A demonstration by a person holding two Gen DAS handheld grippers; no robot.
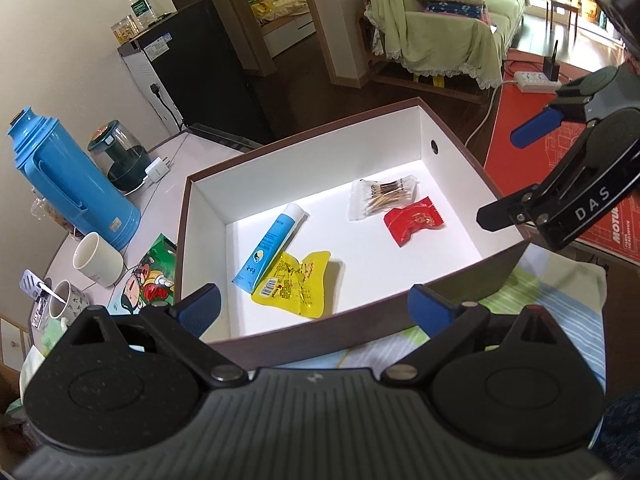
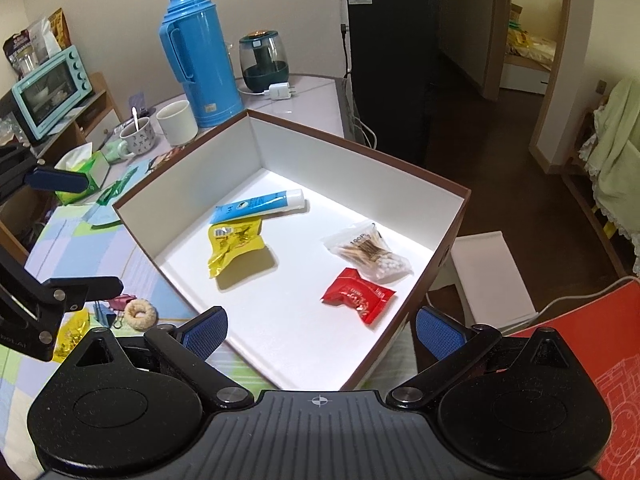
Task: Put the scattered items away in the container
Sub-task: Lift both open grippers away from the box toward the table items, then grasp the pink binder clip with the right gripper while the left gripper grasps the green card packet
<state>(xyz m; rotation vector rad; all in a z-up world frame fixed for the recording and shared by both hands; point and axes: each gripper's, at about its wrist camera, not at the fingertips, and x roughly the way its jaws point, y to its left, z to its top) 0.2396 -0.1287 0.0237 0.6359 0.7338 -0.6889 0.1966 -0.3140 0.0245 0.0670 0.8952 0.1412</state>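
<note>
Left wrist view: left gripper (image 1: 314, 306) wide open, nothing held, hovering at near wall of box (image 1: 404, 312). Box brown outside, white inside, on a pastel patchwork cloth (image 1: 560, 292) over the tabletop. Inside box: blue tube (image 1: 270, 254) overlapping yellow packet (image 1: 294, 286); swab bag (image 1: 382, 198) with partly readable "100P", touching red packet (image 1: 414, 220). Right gripper (image 1: 516, 170) at right edge, jaws apart, empty, "DAS" readable on its arm. Left of box: blue thermos (image 1: 70, 178), white cup (image 1: 98, 258), patterned mug (image 1: 68, 300) with spoon, cartoon-print bag (image 1: 150, 276), green-based jar (image 1: 118, 156), white plug (image 1: 158, 168). Room beyond: black fridge (image 1: 200, 68) with water bottle on top, sofa (image 1: 448, 28) under green cover, power strip (image 1: 536, 78), red box (image 1: 612, 236) reading "MOTUL".

Right wrist view: right gripper (image 2: 320, 328) wide open, empty, at box (image 2: 440, 248) corner. Same four items inside: tube (image 2: 260, 202), yellow packet (image 2: 234, 246), swab bag (image 2: 368, 254) marked "100P", red packet (image 2: 358, 294). Only visible here: loose items on cloth (image 2: 120, 256) left of box — ring-shaped snack (image 2: 140, 314), pink clips (image 2: 120, 306), yellow packet (image 2: 72, 334) partly behind left gripper (image 2: 80, 232), open too. Also teal toaster oven (image 2: 50, 90), tissue box (image 2: 86, 172), white stool (image 2: 492, 276). Thermos (image 2: 198, 54), cup (image 2: 176, 122), mug (image 2: 138, 136) behind box.
</note>
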